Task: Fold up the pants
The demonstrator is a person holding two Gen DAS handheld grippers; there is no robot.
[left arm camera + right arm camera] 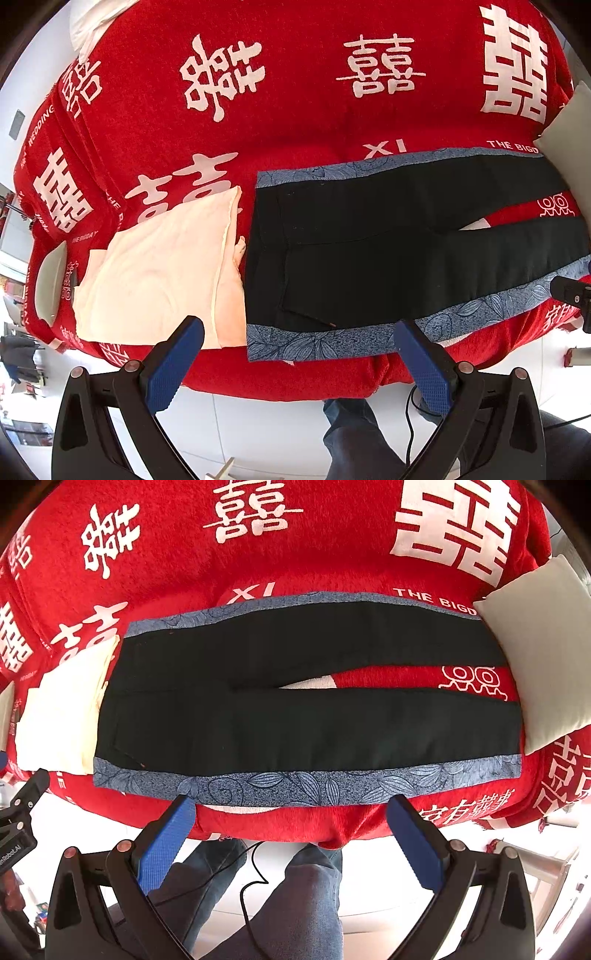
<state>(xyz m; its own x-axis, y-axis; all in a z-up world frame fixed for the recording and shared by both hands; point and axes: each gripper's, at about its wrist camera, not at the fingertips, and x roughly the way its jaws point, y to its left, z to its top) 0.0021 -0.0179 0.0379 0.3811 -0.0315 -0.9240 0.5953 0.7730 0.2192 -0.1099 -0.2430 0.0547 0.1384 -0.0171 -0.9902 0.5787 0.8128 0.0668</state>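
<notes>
The pants (388, 240) run off the right edge of the left wrist view, so the leg ends do not show there, and in the right wrist view a white pillow (539, 646) covers the end of the far leg. The cream cloth (62, 709) is partly tucked under the waist of the pants, and the person's legs (295, 897) are cut off at the bottom. The small print on the red blanket (295, 110) is too tiny to read.

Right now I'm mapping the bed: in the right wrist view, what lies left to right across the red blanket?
Folded cream cloth → black pants with blue patterned side stripes → white pillow.
</notes>
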